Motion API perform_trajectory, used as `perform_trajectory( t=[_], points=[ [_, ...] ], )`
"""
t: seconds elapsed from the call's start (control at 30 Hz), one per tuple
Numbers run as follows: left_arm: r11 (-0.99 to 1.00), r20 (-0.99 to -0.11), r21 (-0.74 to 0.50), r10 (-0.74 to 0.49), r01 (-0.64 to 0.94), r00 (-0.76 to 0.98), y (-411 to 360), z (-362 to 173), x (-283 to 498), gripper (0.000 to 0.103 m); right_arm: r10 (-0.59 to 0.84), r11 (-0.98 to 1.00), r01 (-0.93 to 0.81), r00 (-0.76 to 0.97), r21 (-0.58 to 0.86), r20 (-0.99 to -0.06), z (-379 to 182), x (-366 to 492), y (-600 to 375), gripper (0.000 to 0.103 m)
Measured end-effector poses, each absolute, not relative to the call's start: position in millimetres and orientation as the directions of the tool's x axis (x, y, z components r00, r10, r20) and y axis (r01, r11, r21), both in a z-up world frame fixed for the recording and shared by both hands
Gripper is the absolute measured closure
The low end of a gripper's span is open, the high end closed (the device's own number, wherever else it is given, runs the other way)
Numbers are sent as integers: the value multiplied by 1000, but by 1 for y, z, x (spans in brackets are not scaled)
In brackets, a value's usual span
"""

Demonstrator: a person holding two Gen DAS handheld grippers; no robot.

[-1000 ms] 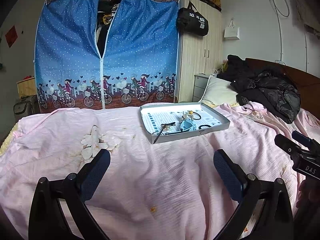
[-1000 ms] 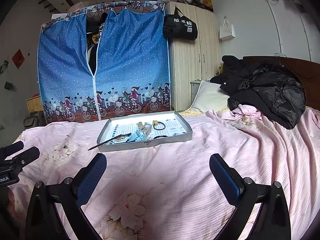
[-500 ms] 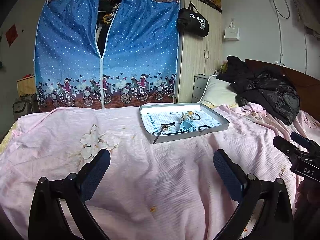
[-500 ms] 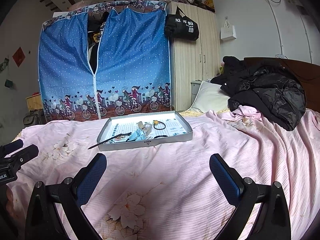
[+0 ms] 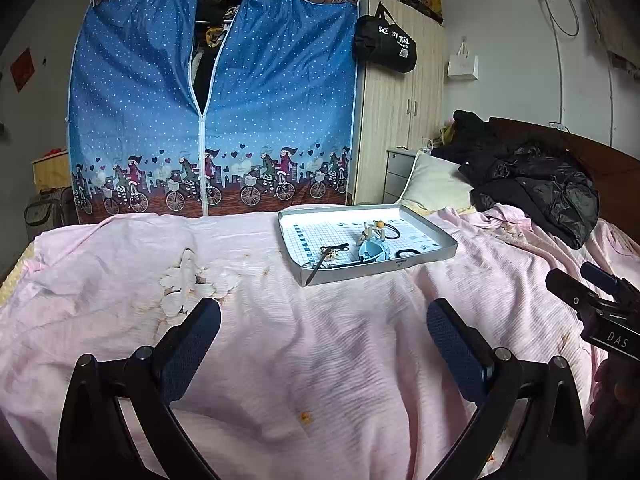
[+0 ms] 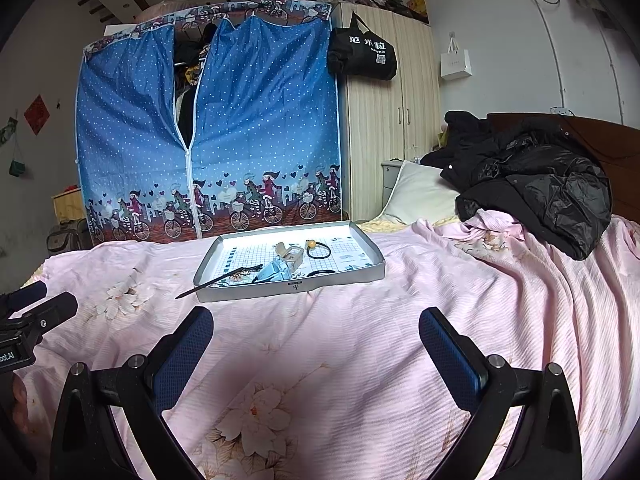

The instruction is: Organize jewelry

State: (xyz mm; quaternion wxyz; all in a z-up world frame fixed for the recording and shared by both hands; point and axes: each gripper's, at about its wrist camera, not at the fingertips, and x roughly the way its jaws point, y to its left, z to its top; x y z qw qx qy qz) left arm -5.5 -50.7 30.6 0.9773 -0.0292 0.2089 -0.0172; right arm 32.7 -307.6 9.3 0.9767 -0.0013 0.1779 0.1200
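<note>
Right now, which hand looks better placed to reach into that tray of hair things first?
Probably the right. The tray lies nearly straight ahead of the right tool, whereas it sits off to the right of the left tool. Both tools are open and empty, hovering over the pink bedspread.

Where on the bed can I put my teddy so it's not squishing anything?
The pink bedspread between the grippers and the grey tray is bare. So is the stretch left of the tray. The tray is crowded, and the black coats cover the pillow end.
</note>
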Motion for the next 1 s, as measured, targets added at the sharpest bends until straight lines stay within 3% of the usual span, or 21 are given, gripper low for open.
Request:
perform_trajectory(
  t=[1.0],
  points=[
    [998, -414, -62, -56, 34, 908, -49, 26, -5, 2, 235, 971, -235, 907, 43, -350, 7, 34, -309, 0]
  ],
)
